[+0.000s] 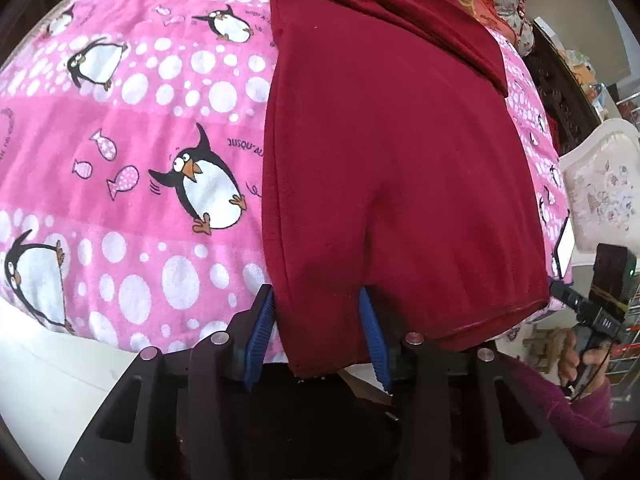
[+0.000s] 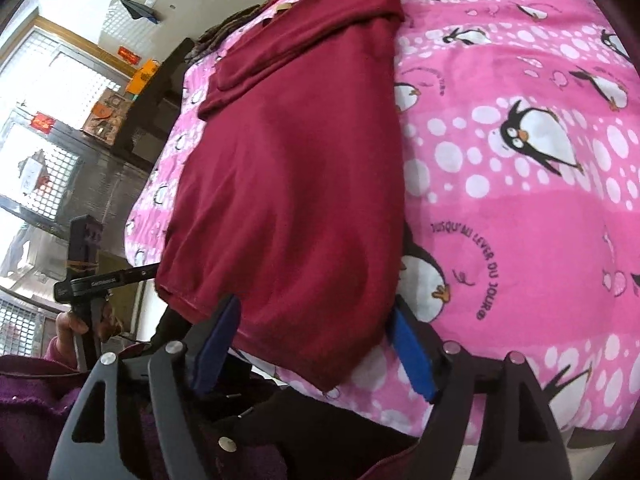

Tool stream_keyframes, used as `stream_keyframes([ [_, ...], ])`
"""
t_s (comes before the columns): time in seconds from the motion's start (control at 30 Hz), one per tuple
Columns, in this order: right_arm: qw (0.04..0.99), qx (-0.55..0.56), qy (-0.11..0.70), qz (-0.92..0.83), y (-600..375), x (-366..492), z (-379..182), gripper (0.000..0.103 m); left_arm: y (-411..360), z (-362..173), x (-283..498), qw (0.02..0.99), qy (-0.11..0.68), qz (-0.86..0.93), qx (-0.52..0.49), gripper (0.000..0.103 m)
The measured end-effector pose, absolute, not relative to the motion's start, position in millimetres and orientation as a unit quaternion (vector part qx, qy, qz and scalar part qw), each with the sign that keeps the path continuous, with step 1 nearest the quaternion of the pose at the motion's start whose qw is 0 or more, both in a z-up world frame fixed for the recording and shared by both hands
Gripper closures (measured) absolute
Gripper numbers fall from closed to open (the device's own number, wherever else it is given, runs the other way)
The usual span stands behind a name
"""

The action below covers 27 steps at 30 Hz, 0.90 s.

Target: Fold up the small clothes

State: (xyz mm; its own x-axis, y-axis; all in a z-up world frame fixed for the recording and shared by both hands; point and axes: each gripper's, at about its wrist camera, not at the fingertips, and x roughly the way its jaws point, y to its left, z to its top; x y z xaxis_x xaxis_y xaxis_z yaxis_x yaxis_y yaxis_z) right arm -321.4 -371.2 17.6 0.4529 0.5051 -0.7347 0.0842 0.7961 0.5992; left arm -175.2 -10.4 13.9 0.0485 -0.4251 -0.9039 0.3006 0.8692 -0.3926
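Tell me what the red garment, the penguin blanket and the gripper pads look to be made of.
Red garment: soft matte knit, probably fleece or jersey; fine fuzzy surface, stitched hem.
Penguin blanket: plush printed fleece, judging by its velvety nap.
Left gripper pads: blue ribbed rubber or foam, seemingly.

Home bedroom: penguin blanket (image 1: 132, 128)
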Motion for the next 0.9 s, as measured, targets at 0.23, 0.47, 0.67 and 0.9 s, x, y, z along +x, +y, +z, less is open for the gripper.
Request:
stream_keyframes([
  [0.23,0.787,0.267,0.525,0.185,-354,-315,6,0.072,-21,17,-176,0.725,0.641,-0.251,-0.020,0.088],
  [0.47,0.780,0.276,0.529,0.189,-357,-308,9,0.059,-25,16,-177,0.728,0.640,-0.246,-0.015,0.089],
  [0.67,0.772,0.323,0.518,0.180,-372,-309,8,0.052,-25,13,-175,0.726,0.642,-0.245,-0.024,0.088],
  [0.9,0.796,0.271,0.507,0.190,-357,-310,20,0.087,-16,25,-167,0.720,0.634,-0.275,-0.056,0.103],
])
